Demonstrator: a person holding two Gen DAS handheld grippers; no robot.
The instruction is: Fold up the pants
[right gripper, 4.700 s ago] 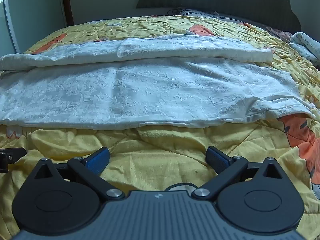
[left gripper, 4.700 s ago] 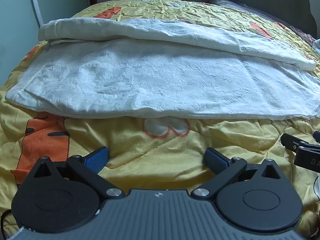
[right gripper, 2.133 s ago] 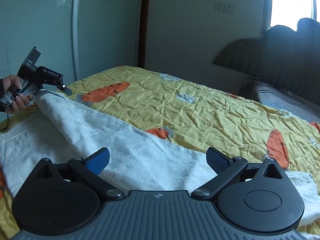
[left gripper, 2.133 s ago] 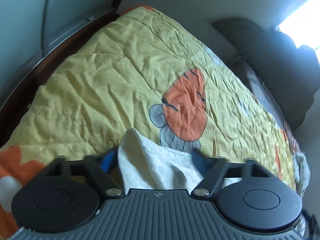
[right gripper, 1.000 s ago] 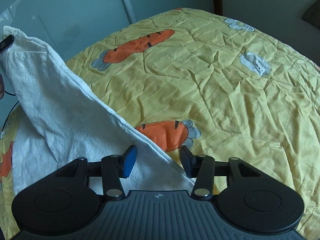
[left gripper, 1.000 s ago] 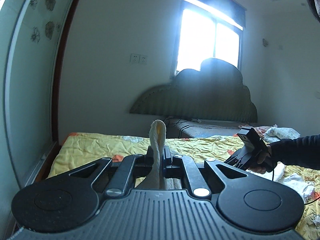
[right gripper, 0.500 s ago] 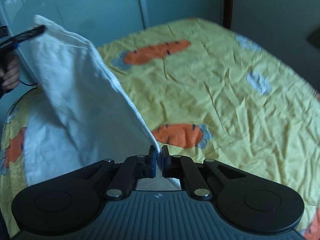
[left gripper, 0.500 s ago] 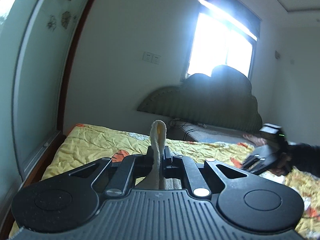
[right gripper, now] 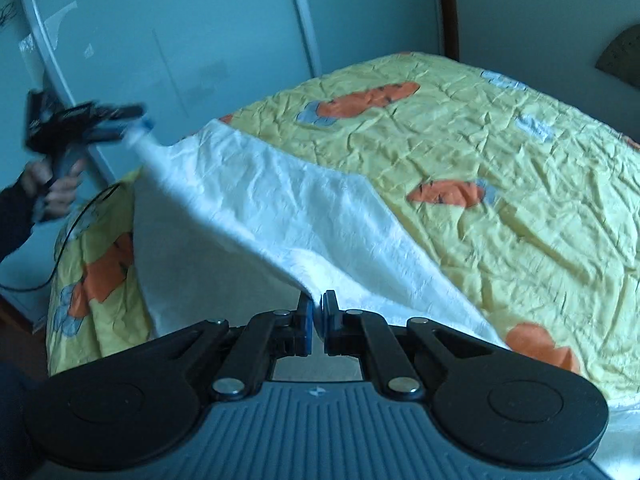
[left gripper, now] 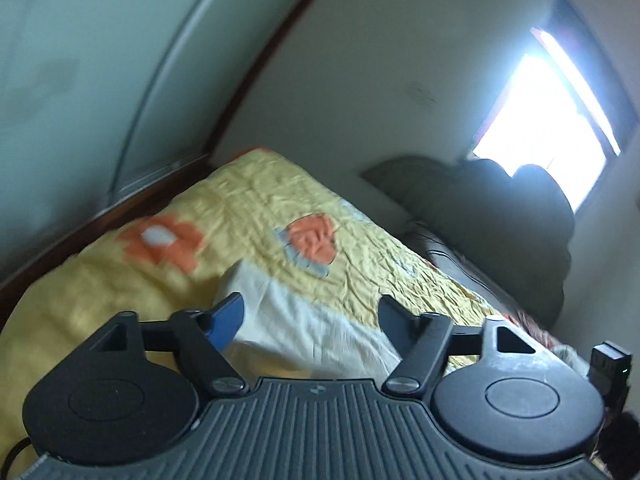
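Clearly the right gripper point(right gripper: 316, 320) has its jaws pinched on a raised edge of the white pants point(right gripper: 280, 208), probably to keep the fabric taut for a fold. The left gripper point(left gripper: 310, 312) has its jaws spread wide and holds nothing, with cloth lying just beyond them. The pants drape from the pinch across the yellow quilt point(right gripper: 500, 160) toward the bed's corner. Motion blur in the right wrist view hides whether cloth touches the left gripper's tips, and waistband and hems cannot be told apart.
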